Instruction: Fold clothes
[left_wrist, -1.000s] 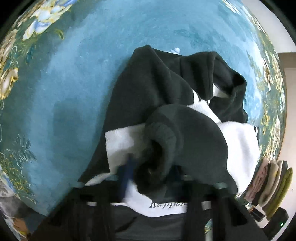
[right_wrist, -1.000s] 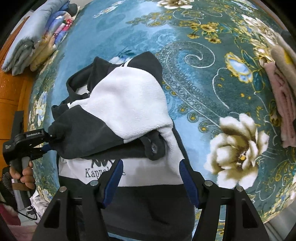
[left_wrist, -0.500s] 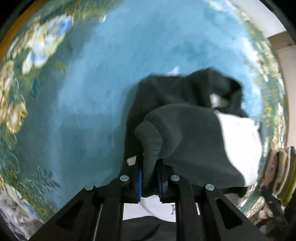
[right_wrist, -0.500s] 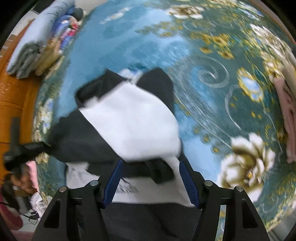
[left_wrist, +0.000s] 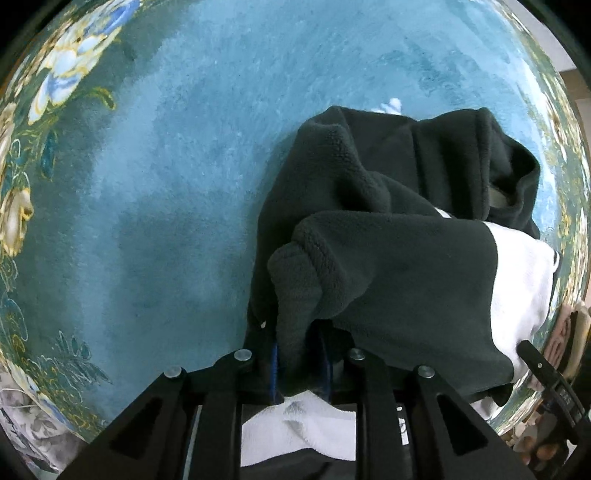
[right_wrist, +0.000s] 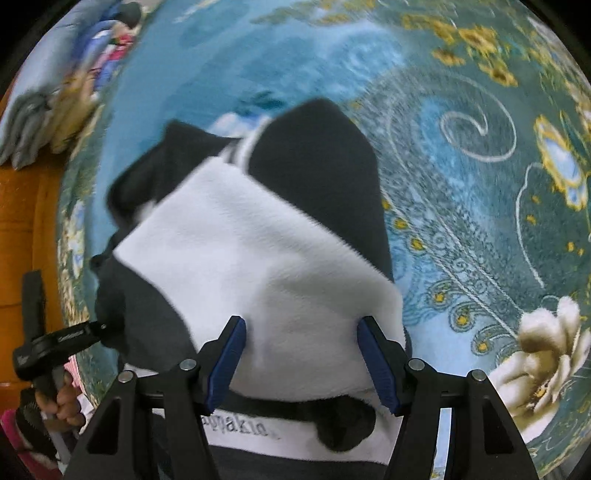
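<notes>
A black and white fleece jacket (left_wrist: 406, 236) lies bunched on the blue floral carpet (left_wrist: 166, 184). My left gripper (left_wrist: 299, 362) is shut on the jacket's dark sleeve cuff (left_wrist: 295, 295) and holds it over the white body. In the right wrist view the same jacket (right_wrist: 258, 266) fills the middle, with its white panel on top. My right gripper (right_wrist: 301, 354) is open, its blue pads on either side of the white panel's near edge. The left gripper (right_wrist: 55, 343) shows at the far left, gripping the dark sleeve.
A stack of folded blankets (right_wrist: 62, 81) lies at the carpet's far left, next to an orange wooden floor (right_wrist: 22, 221). Folded pink and beige clothes (left_wrist: 569, 332) lie at the right edge of the left wrist view. The carpet (right_wrist: 480, 166) has flower patterns.
My left gripper has closed on the dark sleeve cuff and lifted it. My right gripper has moved forward, so the white panel now lies between its open fingers.
</notes>
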